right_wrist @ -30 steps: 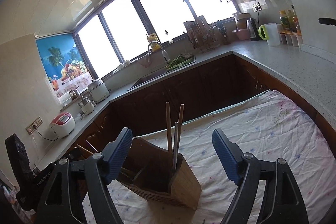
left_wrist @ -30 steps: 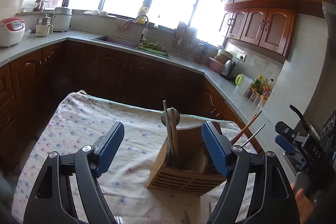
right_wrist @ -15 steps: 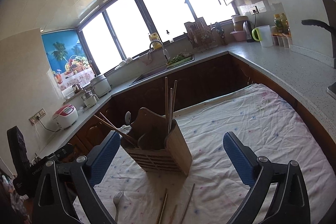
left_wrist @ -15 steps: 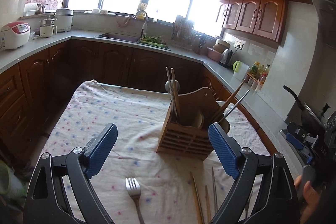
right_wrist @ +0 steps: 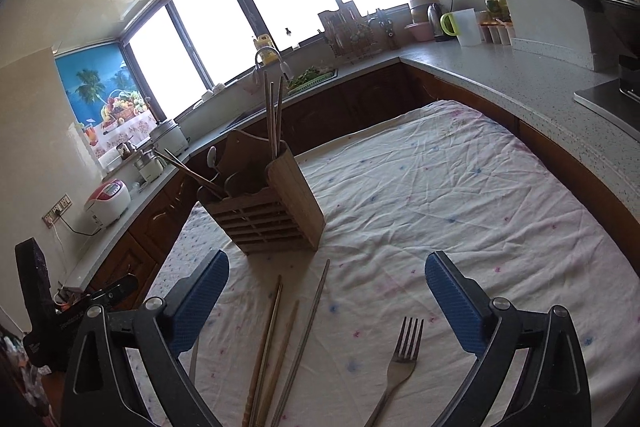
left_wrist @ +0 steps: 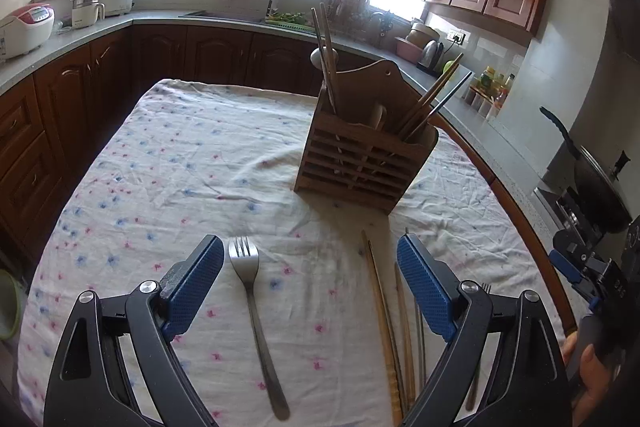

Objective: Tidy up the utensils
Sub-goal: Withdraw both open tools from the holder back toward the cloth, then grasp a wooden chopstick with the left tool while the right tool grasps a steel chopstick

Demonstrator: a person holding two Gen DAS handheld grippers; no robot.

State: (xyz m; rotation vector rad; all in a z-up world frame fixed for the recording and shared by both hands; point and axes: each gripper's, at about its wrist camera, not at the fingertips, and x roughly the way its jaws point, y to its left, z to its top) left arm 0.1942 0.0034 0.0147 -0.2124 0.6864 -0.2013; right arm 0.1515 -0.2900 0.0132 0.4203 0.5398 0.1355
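Here, left gripper point(left_wrist: 310, 277): jaws stood wide apart, having opened further within the last second, and its blue pads point(left_wrist: 426, 285) pressed on nothing.
Between the left jaws: a metal fork point(left_wrist: 256, 323) lay flat on the cloth, tines pointing away, just beside the left-hand pad but not touching it; loose chopsticks point(left_wrist: 384, 323) lay near the right-hand pad.
Right gripper point(right_wrist: 326, 301): jaws likewise spread wide, having opened further within the last second, empty.
Between the right jaws: several loose chopsticks point(right_wrist: 276, 339) lay on the cloth toward the left-hand pad, and a second fork point(right_wrist: 400, 363) lay toward the right-hand pad, tines pointing away.
Holder: a slatted wooden utensil holder point(left_wrist: 360, 159) stood upright on the table beyond both grippers, well apart from them.
Holder contents: upright chopsticks and a spoon in one end compartment, leaning chopsticks in the other; a pale handle showed in the middle.
Table: covered with a white flowered tablecloth point(left_wrist: 192, 163).
Hard to make out: the second fork was almost hidden behind the right-hand finger in the left wrist view; how many loose chopsticks lay there was unclear, since they overlapped and ran off the bottom edge.
Edge of view: a hand point(left_wrist: 588, 367) on the other gripper's handle showed at the right border of the left wrist view, cut off.
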